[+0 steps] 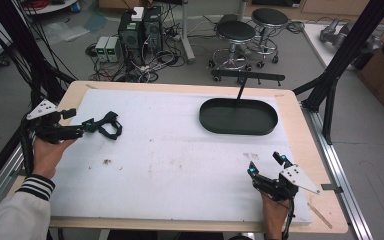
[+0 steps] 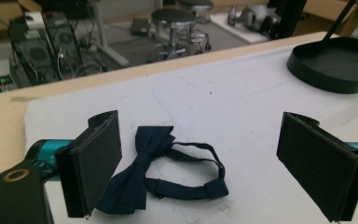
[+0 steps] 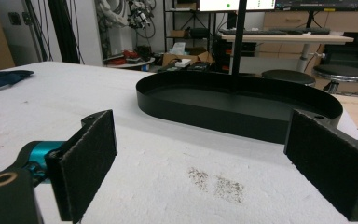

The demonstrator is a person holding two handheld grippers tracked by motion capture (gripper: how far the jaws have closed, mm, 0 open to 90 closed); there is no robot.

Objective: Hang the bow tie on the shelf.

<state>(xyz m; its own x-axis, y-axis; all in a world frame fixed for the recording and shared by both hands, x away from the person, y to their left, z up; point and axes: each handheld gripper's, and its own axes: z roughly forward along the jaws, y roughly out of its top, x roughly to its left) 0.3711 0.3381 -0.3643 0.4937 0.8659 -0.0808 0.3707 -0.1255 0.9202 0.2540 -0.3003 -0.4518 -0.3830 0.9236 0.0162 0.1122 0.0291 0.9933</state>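
Both hand-held grippers with jaws apart, left hand-held gripper (image 2: 214, 168) over navy bow tie (image 2: 140, 172), right hand-held gripper (image 3: 223, 172) facing black tray (image 3: 205, 114).

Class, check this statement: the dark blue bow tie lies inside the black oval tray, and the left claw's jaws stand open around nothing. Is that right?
Not quite. The bow tie lies on the white table cover, well apart from the black oval tray, as the left gripper view shows. The rest holds: the left claw has its jaws wide open and grips nothing.
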